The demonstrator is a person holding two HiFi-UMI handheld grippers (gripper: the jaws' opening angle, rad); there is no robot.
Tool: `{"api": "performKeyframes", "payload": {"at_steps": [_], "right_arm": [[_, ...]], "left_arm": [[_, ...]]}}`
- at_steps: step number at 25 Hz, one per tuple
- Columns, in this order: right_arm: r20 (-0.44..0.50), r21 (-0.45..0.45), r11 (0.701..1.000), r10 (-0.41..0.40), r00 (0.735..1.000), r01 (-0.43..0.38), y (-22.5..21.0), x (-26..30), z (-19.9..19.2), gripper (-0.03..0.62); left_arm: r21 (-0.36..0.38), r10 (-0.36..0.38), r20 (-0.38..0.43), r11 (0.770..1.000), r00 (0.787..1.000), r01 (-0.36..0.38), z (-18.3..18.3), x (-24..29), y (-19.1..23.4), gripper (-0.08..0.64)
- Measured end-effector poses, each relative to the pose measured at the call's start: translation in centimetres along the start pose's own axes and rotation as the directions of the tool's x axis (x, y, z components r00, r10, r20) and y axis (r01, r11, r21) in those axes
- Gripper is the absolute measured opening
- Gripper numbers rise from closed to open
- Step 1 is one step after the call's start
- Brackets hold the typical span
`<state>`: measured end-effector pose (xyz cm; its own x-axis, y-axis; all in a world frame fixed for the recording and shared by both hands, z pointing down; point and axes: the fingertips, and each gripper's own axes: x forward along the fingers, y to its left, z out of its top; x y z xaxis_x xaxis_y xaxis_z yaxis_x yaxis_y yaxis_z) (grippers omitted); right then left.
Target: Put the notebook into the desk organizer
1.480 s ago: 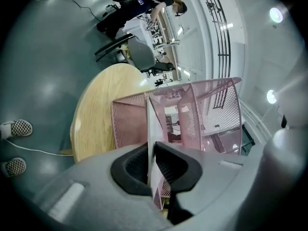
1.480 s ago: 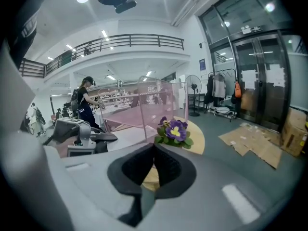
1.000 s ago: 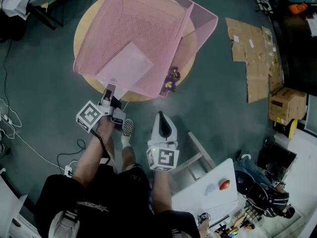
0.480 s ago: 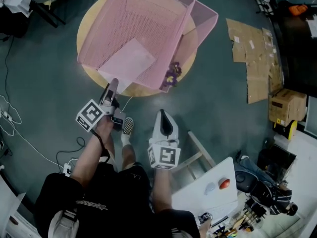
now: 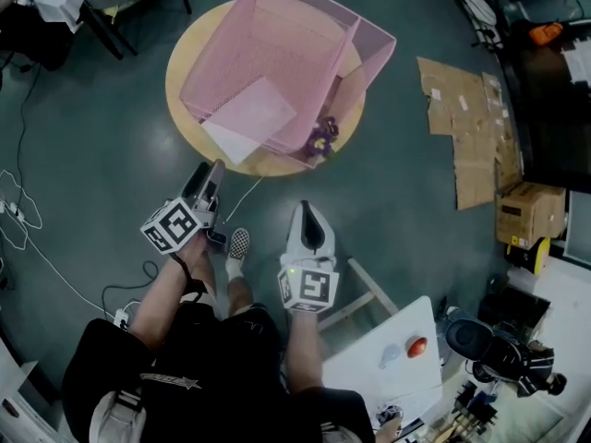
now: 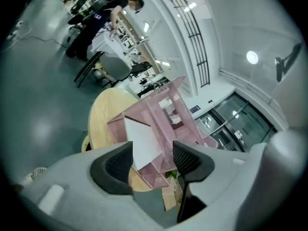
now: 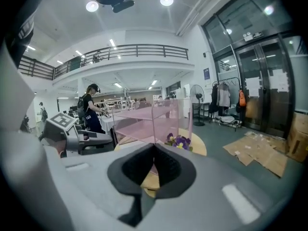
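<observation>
The pink mesh desk organizer stands on a round wooden table. The pale notebook lies slanted in its big compartment, one corner over the near rim. My left gripper hangs short of the table's near edge, apart from the notebook. Its jaws have just swung wide and eased in a little, with nothing between them. In the left gripper view the notebook and organizer show beyond the open left gripper. My right gripper is shut over the floor; its pads meet in the right gripper view.
Purple flowers sit at the table's near right edge. Flattened cardboard and a cardboard box lie on the floor at right. A white table stands at lower right, cables at left. A person stands far off.
The left gripper let go of the notebook's near edge and drew back from the table. The notebook now rests in the organizer. The right gripper stays shut.
</observation>
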<state>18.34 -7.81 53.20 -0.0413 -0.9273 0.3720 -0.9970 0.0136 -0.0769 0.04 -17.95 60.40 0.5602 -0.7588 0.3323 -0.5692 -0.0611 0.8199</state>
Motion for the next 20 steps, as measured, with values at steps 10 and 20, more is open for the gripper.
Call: {"api": "performKeyframes", "payload": {"at_steps": [10,20], "right_arm": [[0.119,-0.044,0.998,0.045,0.992,-0.04,2.4,-2.8,6.6,0.006],[0.218,-0.077,0.995,0.078,0.973,-0.063,4.3,-6.7,11.2,0.006]], "left_arm": [[0.44,-0.114,0.083,0.896,0.99,0.067,4.4,-6.4,-9.6,0.211],[0.732,-0.158,0.151,0.681,0.976,-0.003,6.0,-12.8,-15.4,0.137]]}}
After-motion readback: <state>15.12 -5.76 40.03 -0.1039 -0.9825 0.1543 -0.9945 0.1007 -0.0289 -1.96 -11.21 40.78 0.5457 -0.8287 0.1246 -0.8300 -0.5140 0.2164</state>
